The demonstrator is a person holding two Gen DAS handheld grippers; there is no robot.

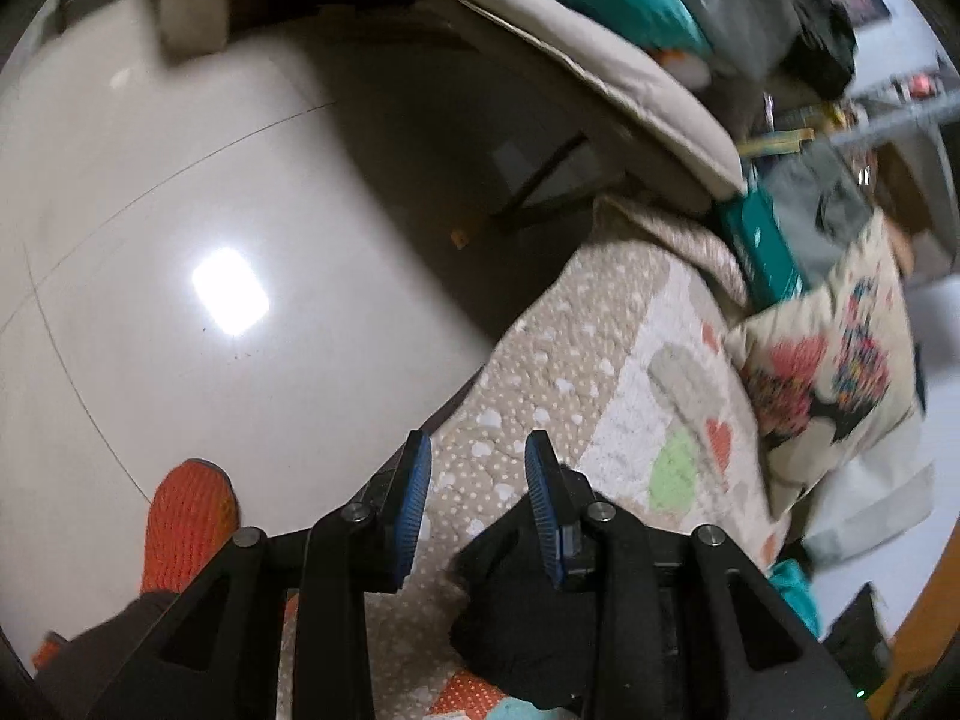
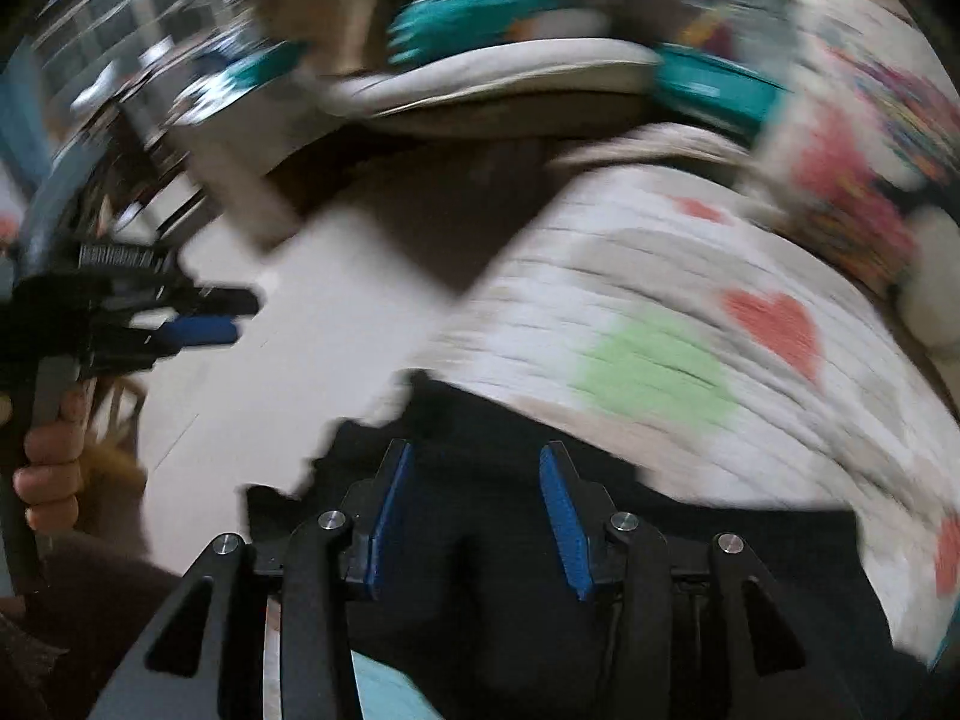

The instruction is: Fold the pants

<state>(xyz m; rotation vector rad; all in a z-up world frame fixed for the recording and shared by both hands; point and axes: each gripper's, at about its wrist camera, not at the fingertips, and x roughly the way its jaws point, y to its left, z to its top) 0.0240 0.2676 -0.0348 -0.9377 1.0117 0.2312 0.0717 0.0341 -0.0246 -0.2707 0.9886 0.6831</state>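
The black pants lie bunched on a quilted bed cover near its edge; the right wrist view is blurred. My right gripper hovers over them, open, with its blue pads apart and clear of the cloth. In the left wrist view a dark fold of the pants shows under the right-hand finger. My left gripper is open above the cover's edge with only the quilt behind the gap. From the right wrist view the left gripper appears at the far left, held in a hand.
Shiny pale floor tiles lie left of the bed. An orange knitted shoe stands on them. A printed pillow rests at the cover's far side. A beige cushioned chair with teal items stands beyond, beside a teal box.
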